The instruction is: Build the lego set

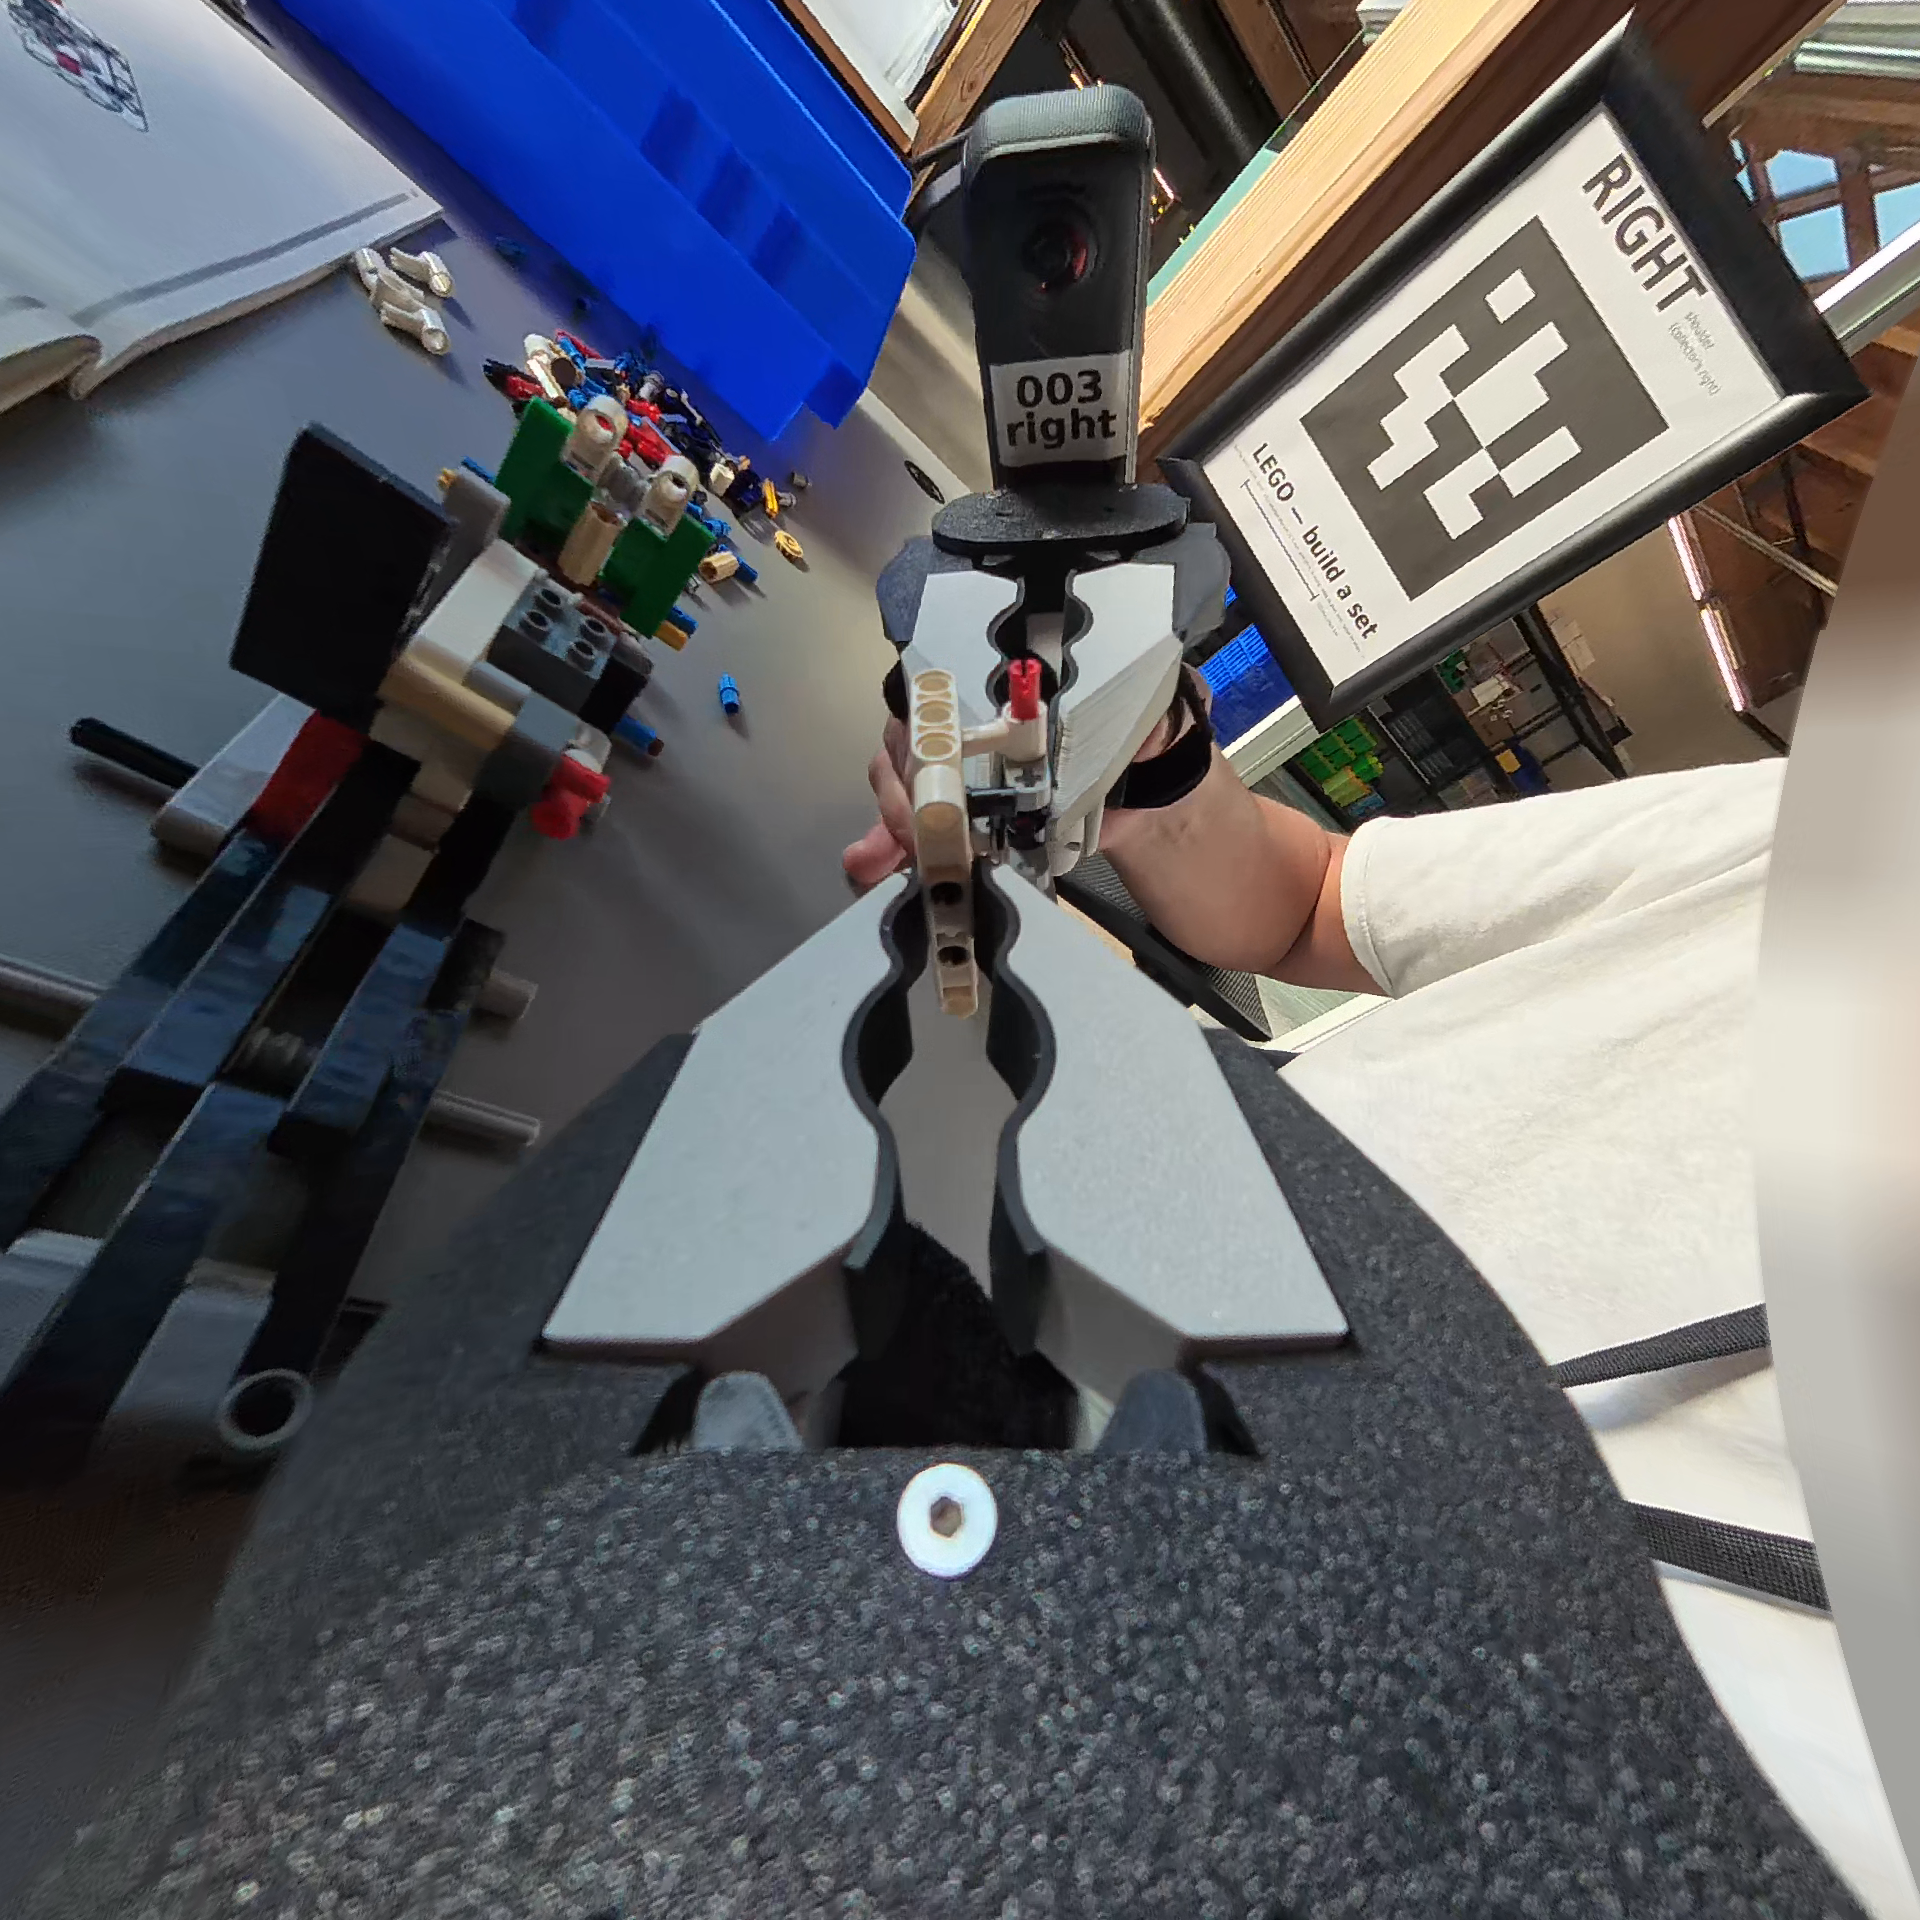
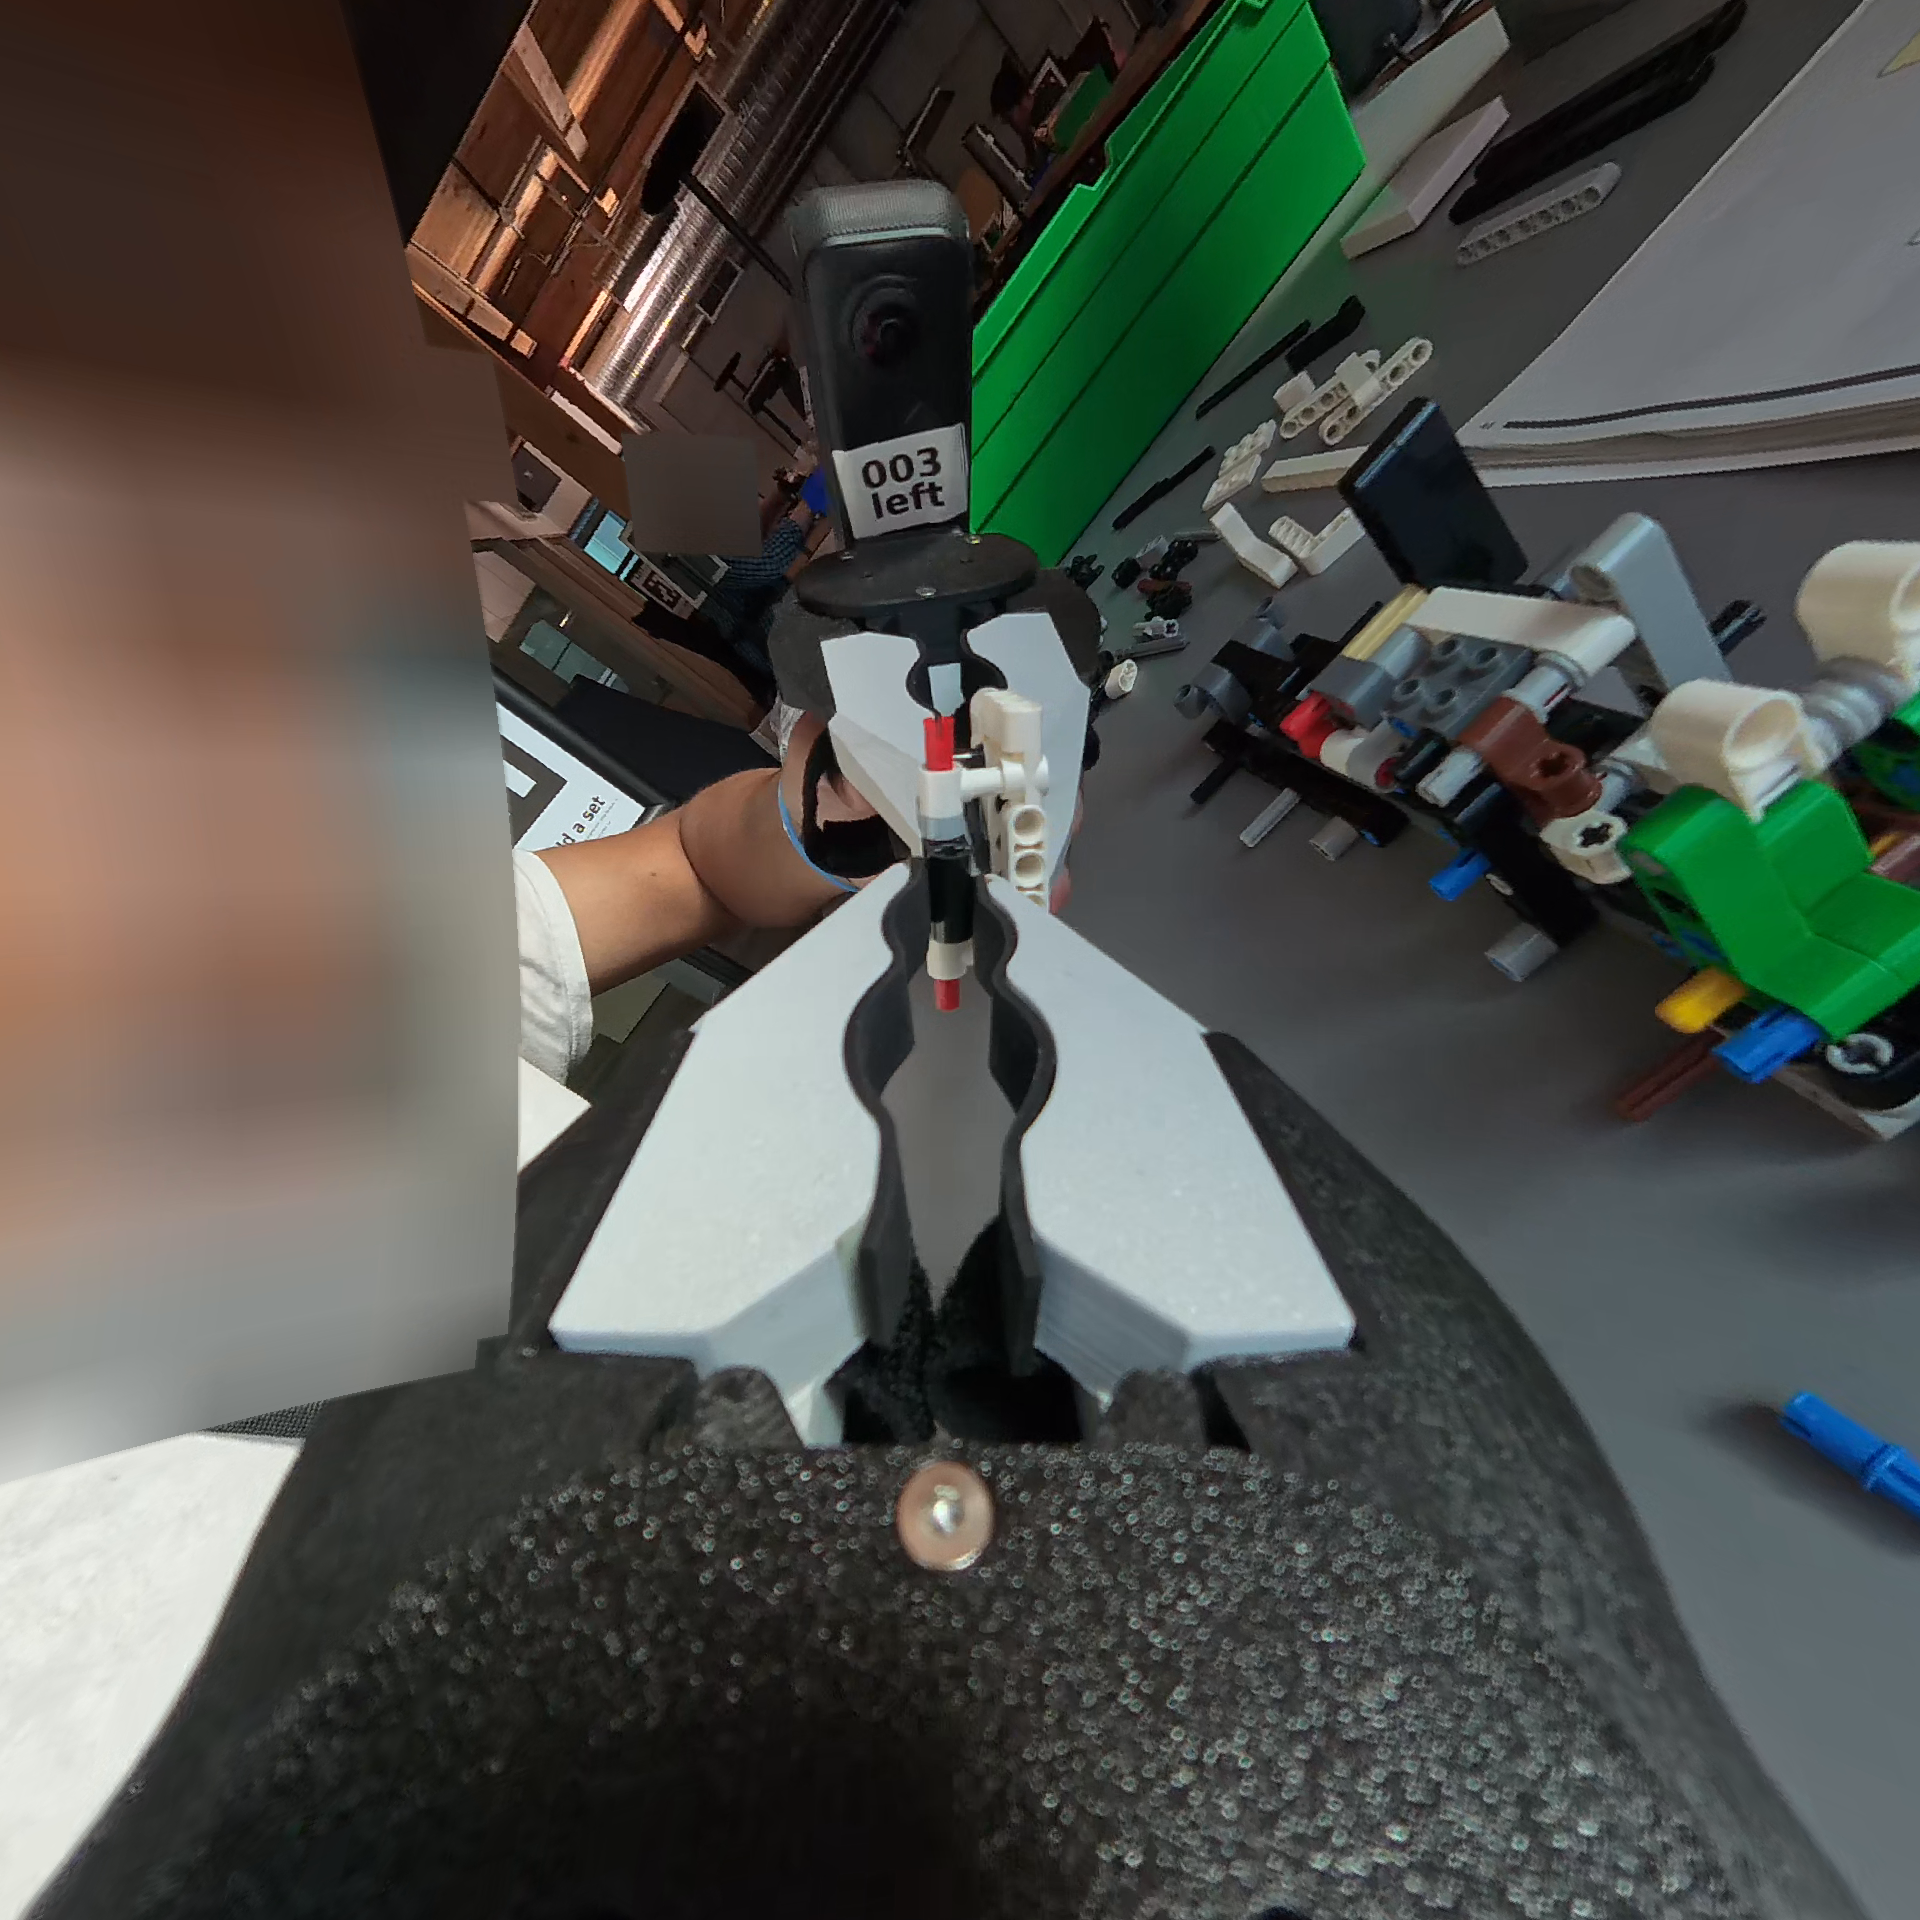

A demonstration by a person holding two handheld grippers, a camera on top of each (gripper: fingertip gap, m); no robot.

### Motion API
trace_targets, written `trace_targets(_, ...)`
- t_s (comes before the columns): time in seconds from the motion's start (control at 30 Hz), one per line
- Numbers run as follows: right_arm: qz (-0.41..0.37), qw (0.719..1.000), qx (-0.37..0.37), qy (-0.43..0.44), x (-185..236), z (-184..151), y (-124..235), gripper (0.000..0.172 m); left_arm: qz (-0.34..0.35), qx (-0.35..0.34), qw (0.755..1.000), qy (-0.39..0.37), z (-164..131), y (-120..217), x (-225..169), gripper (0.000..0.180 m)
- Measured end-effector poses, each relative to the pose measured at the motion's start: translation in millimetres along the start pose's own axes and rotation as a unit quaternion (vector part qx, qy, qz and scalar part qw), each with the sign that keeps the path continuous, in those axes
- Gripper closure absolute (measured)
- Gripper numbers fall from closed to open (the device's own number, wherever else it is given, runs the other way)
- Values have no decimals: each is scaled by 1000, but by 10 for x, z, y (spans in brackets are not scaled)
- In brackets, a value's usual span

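Tan beam (image 1: 948, 935) between left tongs (image 1: 951, 914)

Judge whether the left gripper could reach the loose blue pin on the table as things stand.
Probably not yet: the left gripper is shut on a tan beam. The path to the blue pin looks clear.

Bright daylight, fisheye-warped edges, blurred left foreground.

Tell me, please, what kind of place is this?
Probably a workshop or lab bench for toy-brick building: loose bricks on a grey table, a blue bin, a green bin, and wooden beams behind.
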State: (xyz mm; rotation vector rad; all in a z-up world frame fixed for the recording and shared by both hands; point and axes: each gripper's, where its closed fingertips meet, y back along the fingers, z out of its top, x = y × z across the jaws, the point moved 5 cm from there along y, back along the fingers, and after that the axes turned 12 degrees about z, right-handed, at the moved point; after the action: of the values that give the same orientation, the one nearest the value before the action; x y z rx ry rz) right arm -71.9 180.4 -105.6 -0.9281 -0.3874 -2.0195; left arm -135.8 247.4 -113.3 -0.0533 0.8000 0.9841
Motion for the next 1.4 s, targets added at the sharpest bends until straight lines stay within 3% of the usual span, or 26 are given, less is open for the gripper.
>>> trace_targets(0.43, -22, 999, 7, 42, 12, -20, -41, 166, -24, 21, 998, 48, -15, 1, 29, 176)
trace_targets(1.13, 15, 1000, -19, -13, 36, 22, -11, 167, -46, 9, 997, 68, 10, 18, -4, 175)
trace_targets(1.4, -8, 1000, -9, -10, -2, 14, 5, 166, -7, 0, 999, 35, 0, -6, 8, 176)
